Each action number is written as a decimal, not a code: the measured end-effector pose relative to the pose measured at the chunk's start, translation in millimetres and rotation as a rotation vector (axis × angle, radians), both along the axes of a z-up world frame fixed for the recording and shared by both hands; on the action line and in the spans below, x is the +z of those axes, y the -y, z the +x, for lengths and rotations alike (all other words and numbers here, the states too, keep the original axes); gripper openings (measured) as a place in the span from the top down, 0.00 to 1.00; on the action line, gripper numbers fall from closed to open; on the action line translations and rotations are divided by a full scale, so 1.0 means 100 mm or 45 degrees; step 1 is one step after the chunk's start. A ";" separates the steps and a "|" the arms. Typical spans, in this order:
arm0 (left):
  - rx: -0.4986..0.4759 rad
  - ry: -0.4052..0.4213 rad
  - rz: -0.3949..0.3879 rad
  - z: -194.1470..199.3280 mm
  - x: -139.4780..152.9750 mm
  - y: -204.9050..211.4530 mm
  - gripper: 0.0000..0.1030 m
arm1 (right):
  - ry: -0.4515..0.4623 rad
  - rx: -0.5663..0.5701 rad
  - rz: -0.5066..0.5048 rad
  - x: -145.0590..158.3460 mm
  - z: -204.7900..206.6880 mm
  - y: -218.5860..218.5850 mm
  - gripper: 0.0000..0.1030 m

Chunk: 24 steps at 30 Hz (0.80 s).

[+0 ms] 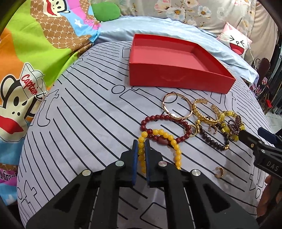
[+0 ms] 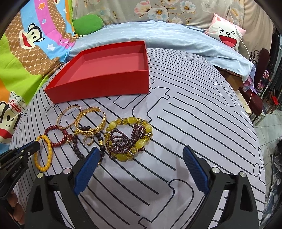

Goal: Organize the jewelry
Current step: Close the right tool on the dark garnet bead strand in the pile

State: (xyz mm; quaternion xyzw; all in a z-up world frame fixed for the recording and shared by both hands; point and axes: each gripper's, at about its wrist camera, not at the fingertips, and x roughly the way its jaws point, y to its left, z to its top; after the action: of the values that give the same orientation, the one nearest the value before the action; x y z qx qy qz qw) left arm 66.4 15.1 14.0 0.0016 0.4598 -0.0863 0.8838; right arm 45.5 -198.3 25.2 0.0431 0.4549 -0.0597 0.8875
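Note:
An empty red box (image 1: pixel 178 77) (image 2: pixel 98 86) sits on the bed. Before it lies a jewelry pile: a yellow bead bracelet (image 1: pixel 166 136) (image 2: pixel 47 158), a dark red bead bracelet (image 1: pixel 158 118) (image 2: pixel 54 130), a rose-gold bangle (image 1: pixel 177 105) (image 2: pixel 67 114), a gold leaf cuff (image 1: pixel 204 112) (image 2: pixel 91 123), a dark bead strand (image 1: pixel 213 141), and a yellow-and-purple bracelet cluster (image 2: pixel 128 139). My left gripper (image 1: pixel 141 143) is shut on the yellow bead bracelet's left side. My right gripper (image 2: pixel 141 154) is open, just before the yellow-and-purple cluster.
A gold earring (image 1: pixel 219 171) lies apart at the near right. The striped sheet (image 2: pixel 193 123) covers the bed. A cartoon quilt (image 1: pixel 35 52), a green cushion (image 1: pixel 105 10) and a pink pillow (image 2: pixel 225 35) lie around the back. The bed's right edge drops to the floor.

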 end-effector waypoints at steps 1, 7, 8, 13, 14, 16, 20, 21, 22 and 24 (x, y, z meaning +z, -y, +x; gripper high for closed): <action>0.000 -0.003 0.009 0.00 -0.01 0.01 0.93 | 0.000 0.004 0.011 0.00 0.01 0.00 0.21; 0.002 -0.021 0.021 0.01 -0.06 0.03 0.93 | 0.000 0.020 0.052 0.00 0.09 -0.02 0.41; 0.002 -0.020 0.022 0.01 -0.06 0.03 0.93 | 0.000 0.020 0.060 0.00 0.10 -0.02 0.42; -0.002 -0.011 0.035 -0.01 -0.07 0.05 0.93 | -0.018 0.027 0.072 -0.05 0.17 -0.03 0.56; -0.002 -0.010 0.036 0.00 -0.07 0.06 0.93 | -0.026 0.027 0.073 -0.06 0.18 -0.03 0.58; -0.001 -0.008 0.038 0.00 -0.07 0.06 0.93 | -0.032 0.030 0.079 -0.09 0.19 -0.03 0.65; -0.002 -0.002 0.040 -0.01 -0.07 0.06 0.93 | -0.035 0.035 0.092 -0.12 0.19 -0.01 0.78; -0.002 -0.002 0.040 -0.01 -0.07 0.06 0.93 | -0.031 0.036 0.105 -0.12 0.19 0.00 0.81; -0.001 -0.002 0.039 -0.02 -0.07 0.06 0.93 | -0.021 0.033 0.115 -0.11 0.17 0.02 0.87; -0.001 -0.005 0.036 -0.02 -0.07 0.06 0.93 | -0.020 0.037 0.121 -0.10 0.16 0.04 0.88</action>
State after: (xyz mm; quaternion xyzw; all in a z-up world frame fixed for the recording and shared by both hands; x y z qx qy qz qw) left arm 64.7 9.1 7.0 0.0140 0.4628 -0.0802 0.8827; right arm 61.7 -201.9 15.6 0.0783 0.4647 -0.0256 0.8816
